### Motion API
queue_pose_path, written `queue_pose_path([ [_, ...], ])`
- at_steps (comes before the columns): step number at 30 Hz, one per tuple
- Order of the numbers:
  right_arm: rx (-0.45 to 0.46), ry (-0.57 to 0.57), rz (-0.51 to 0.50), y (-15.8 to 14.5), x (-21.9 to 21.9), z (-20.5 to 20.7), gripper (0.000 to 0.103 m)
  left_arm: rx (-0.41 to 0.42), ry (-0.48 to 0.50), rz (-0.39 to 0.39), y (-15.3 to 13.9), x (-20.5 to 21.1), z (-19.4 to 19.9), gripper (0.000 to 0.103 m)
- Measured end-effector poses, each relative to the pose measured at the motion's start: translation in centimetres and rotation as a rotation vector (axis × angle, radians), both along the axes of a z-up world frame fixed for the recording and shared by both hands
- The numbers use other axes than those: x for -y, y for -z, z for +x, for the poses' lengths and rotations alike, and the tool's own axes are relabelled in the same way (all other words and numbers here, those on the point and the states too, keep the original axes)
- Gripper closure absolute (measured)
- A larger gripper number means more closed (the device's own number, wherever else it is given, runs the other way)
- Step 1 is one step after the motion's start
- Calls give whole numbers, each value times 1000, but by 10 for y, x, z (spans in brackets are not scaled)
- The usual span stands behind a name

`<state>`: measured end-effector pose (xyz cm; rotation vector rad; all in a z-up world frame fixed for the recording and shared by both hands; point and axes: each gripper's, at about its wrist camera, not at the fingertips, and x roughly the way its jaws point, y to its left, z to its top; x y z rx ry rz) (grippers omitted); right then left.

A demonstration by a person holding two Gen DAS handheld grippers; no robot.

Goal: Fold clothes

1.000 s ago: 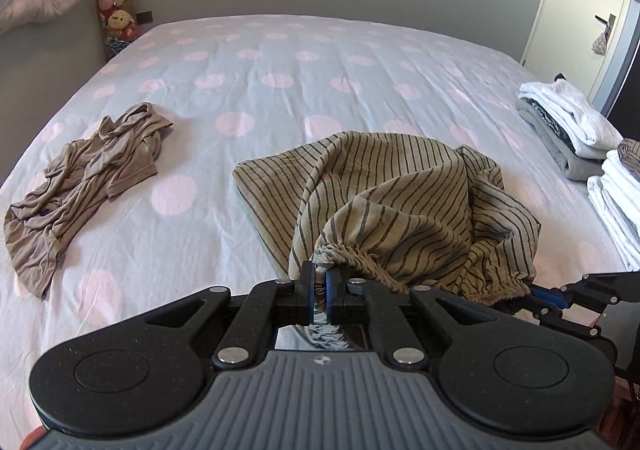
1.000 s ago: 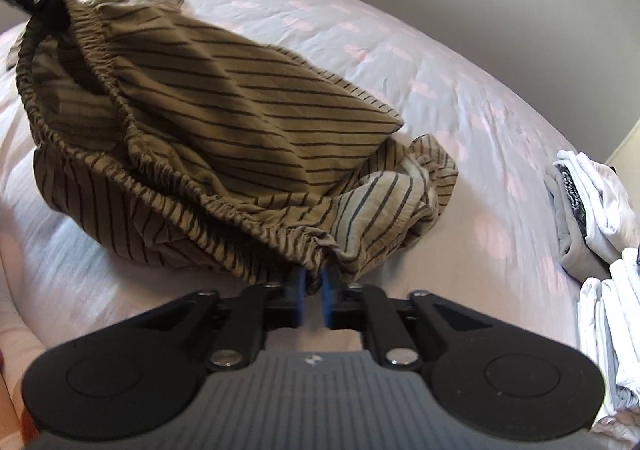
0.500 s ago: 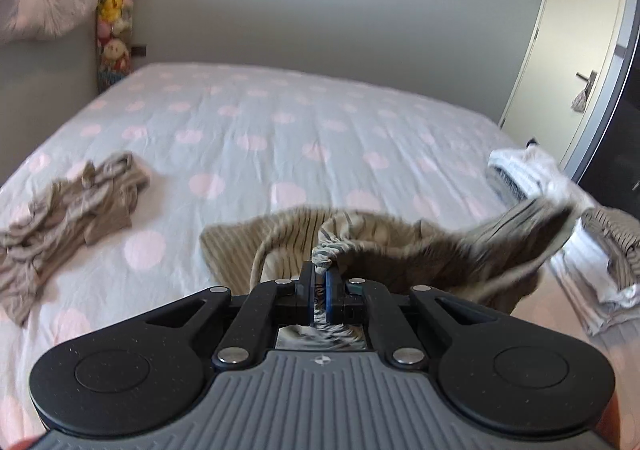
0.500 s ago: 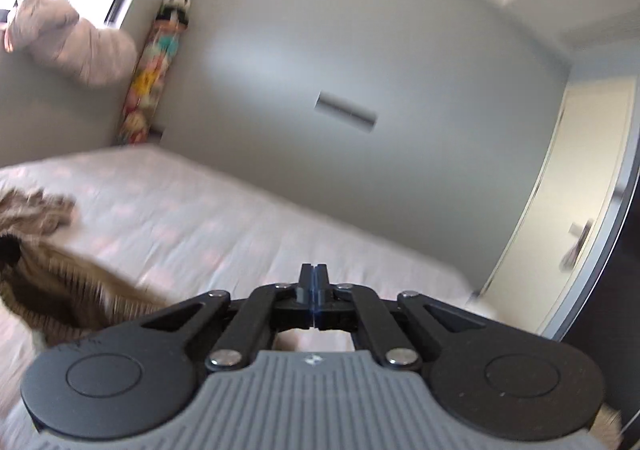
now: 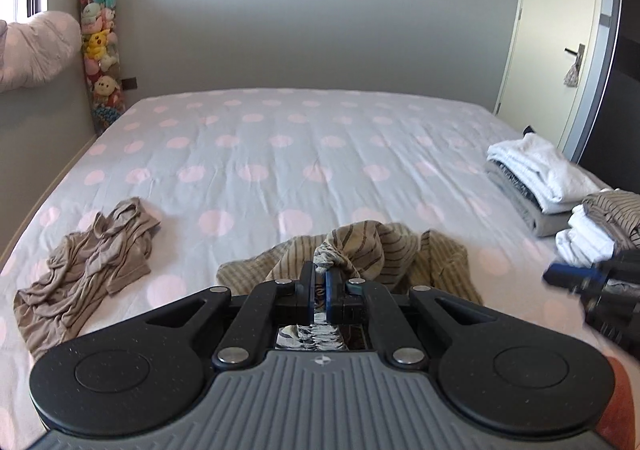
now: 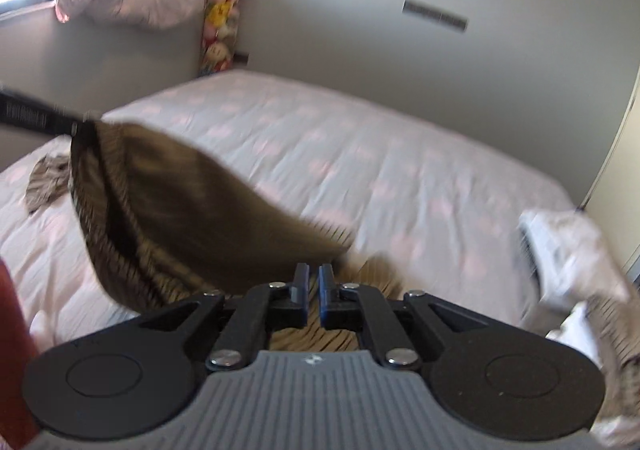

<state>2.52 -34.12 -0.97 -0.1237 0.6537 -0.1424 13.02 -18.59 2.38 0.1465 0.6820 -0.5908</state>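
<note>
A tan striped garment (image 5: pixel 372 246) hangs bunched over the polka-dot bed (image 5: pixel 280 138). My left gripper (image 5: pixel 320 276) is shut on its gathered elastic edge. In the right wrist view the blurred garment (image 6: pixel 192 202) sags from the left gripper (image 6: pixel 40 118) down toward my right gripper (image 6: pixel 314 278). The right gripper's jaws are opening, with a narrow gap between them. Striped cloth shows through the gap from underneath, and the pads do not pinch it. In the left wrist view the right gripper (image 5: pixel 560 276) hangs blurred to the right of the garment, free of cloth.
A crumpled beige garment (image 5: pixel 92 254) lies at the bed's left. Folded white and grey piles (image 5: pixel 540 178) stack along the right edge, the nearer pile topped by a striped piece (image 5: pixel 612 210). A door (image 5: pixel 560 30) stands behind them, and stuffed toys (image 5: pixel 100 42) hang in the far left corner.
Both grippers rose and tipped up. The left lifted the striped garment by its elastic edge. The right let go of that edge, closed with nothing in it, then parted slightly.
</note>
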Motion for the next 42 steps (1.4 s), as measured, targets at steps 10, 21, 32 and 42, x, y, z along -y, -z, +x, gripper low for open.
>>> queue_pose_path([
  [10, -169, 26, 191, 101, -39, 20, 56, -41, -32, 0, 14, -29, 11, 100],
  [21, -114, 232, 282, 140, -23, 51, 59, -82, -50, -23, 23, -49, 19, 100],
  [32, -23, 401, 284, 163, -27, 62, 71, -96, -65, -72, 23, -47, 9, 100],
  [42, 191, 375, 205, 94, 3, 3, 94, -108, -104, -122, 32, -52, -3, 100],
])
